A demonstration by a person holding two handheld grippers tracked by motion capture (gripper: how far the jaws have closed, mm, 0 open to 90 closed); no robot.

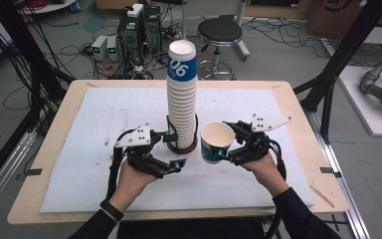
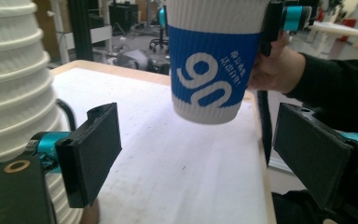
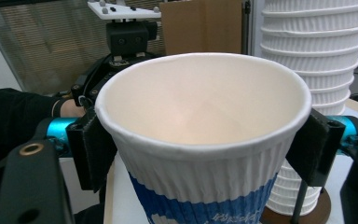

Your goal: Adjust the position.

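One cup lifted clear in my right gripper, my left gripper waiting spread.

My right gripper (image 1: 225, 145) pinched a single paper cup (image 1: 215, 142) by its ribbed wall, one jaw on each side just under the rim, the cup raised off the white mat (image 1: 104, 119) with its mouth open toward me. My left gripper (image 1: 173, 149) stood with jaws spread and nothing between them. The tall cup stack (image 1: 181, 94) rose from its dark round base (image 1: 184, 147), just beyond my left gripper and beside the held cup.
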